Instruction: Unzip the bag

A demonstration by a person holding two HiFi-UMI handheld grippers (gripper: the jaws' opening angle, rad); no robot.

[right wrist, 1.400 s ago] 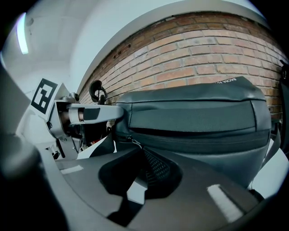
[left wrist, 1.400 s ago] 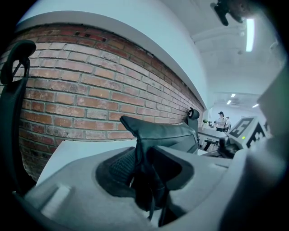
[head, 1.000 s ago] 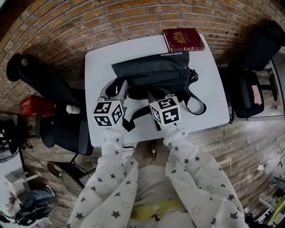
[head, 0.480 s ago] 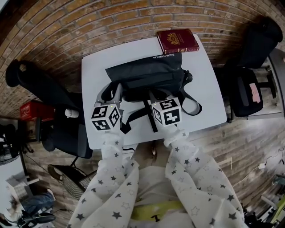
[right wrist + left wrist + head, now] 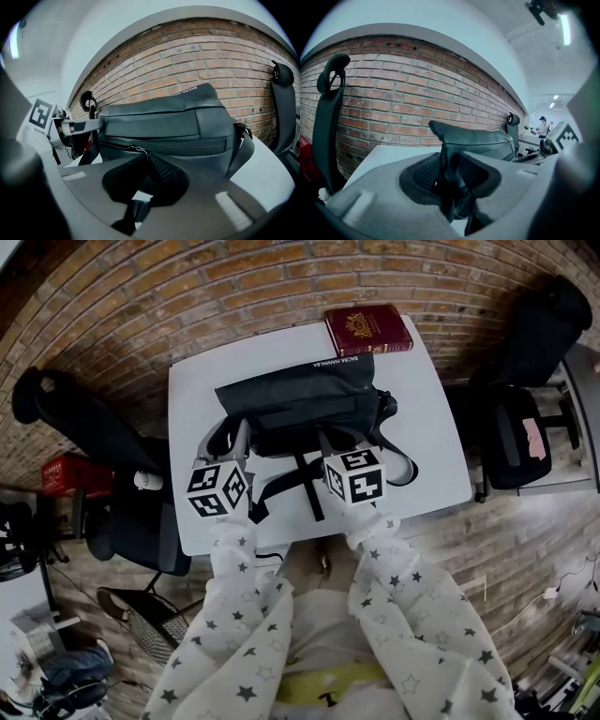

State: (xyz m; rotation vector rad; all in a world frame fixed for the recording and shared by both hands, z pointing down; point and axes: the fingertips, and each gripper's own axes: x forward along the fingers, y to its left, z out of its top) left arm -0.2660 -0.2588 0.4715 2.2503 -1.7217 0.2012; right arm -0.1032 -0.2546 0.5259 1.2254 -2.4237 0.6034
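Two grippers are on a black bag that lies in the middle of a white desk. In the head view its long axis runs left to right across the frame, in line with the desk's far edge, and its zipped face is turned toward the person.

The left gripper has its jaws clamped on a fold of dark fabric at the bag's left end. In the left gripper view that fold stands upright between the pads. The right gripper has its jaws pressed nearly together on the zipper pull, on the zip line that crosses the bag's front.

White lettering runs along the bag's far edge. It seems to begin "BACRA", but the rest is too small for me to read. A strap loops off the bag's right end onto the desk.

A dark red book with a gold emblem sits at the desk's far right corner, just beside the bag's back edge. A black chair stands at the desk's left and another chair at its right. A brick wall rises behind the desk.
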